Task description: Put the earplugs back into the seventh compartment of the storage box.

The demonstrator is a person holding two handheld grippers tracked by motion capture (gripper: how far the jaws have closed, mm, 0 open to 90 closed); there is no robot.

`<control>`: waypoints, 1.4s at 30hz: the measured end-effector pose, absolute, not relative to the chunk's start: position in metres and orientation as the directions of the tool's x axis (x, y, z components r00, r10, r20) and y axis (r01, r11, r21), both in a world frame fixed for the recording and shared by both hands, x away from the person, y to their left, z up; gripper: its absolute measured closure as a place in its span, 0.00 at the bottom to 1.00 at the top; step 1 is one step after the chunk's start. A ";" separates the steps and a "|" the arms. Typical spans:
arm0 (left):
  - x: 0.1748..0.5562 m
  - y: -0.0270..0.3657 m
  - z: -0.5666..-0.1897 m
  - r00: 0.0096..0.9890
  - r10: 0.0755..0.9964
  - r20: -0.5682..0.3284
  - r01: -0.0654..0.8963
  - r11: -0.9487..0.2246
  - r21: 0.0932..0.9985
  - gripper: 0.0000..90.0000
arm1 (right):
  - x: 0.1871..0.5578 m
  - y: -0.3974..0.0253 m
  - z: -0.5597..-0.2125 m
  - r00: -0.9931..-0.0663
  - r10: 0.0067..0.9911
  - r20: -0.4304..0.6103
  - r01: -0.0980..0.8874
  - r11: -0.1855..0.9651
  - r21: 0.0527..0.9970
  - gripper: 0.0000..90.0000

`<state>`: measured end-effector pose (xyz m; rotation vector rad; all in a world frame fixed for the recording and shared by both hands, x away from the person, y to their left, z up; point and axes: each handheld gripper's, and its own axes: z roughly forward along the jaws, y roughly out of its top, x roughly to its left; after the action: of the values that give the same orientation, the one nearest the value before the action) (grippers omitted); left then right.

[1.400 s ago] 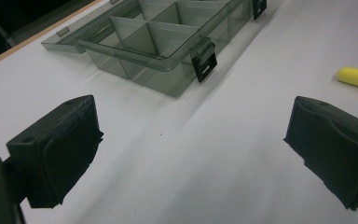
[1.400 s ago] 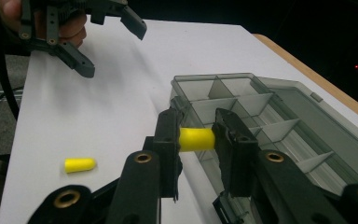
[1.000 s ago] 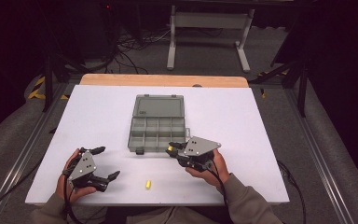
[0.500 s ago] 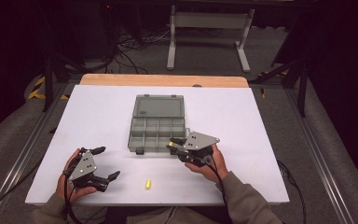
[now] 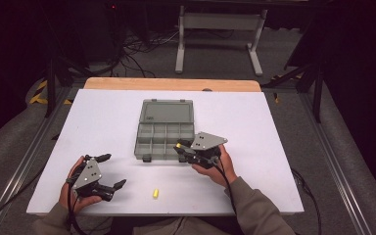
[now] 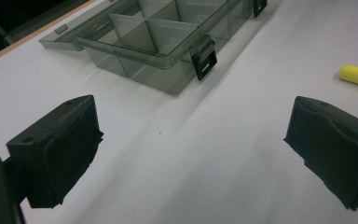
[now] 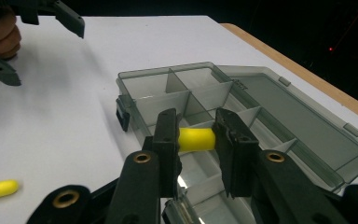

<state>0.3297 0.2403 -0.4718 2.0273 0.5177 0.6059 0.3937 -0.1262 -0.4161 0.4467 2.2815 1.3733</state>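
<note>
Over the near right corner of a clear grey compartment box [image 5: 165, 129], the right gripper [image 5: 182, 147] holds a short yellow plug [image 7: 196, 139] clamped crosswise between its fingers — the plug hangs just above the box's front row of cells. The box lies open in the middle of the white surface [image 5: 274, 127], its lid folded flat on the far side. A second yellow plug [image 5: 154, 193] lies loose on the surface near the front edge, between the two hands and well apart from the box. At the front left, the left gripper [image 5: 111, 171] rests low over bare surface with its fingers spread wide apart, gripping nothing — its own view shows the box's black latch [image 6: 203, 59] ahead and the loose plug off to one side.
</note>
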 end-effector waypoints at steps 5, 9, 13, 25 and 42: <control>0.330 0.240 -0.472 0.790 0.576 0.211 0.121 -0.483 0.867 0.04 | 0.403 -0.125 -0.417 -0.849 0.494 -0.188 0.064 0.449 0.891 0.79; 0.330 0.240 -0.472 0.788 0.578 0.211 0.120 -0.481 0.869 0.04 | 0.409 -0.122 -0.417 -0.848 0.498 -0.180 0.076 0.452 0.889 0.79; 0.329 0.240 -0.472 0.789 0.576 0.214 0.119 -0.484 0.867 0.04 | 0.414 -0.120 -0.418 -0.847 0.503 -0.172 0.085 0.448 0.890 0.79; 0.330 0.240 -0.472 0.791 0.574 0.210 0.121 -0.484 0.867 0.04 | 0.417 -0.111 -0.420 -0.852 0.496 -0.167 0.087 0.449 0.889 0.78; 0.329 0.241 -0.472 0.792 0.573 0.211 0.118 -0.483 0.868 0.04 | 0.415 -0.110 -0.427 -0.856 0.490 -0.163 0.108 0.478 0.872 0.77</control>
<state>0.3294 0.2408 -0.4719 2.0283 0.5149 0.6031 0.4153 -0.1099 -0.4274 0.4998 2.3370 1.3385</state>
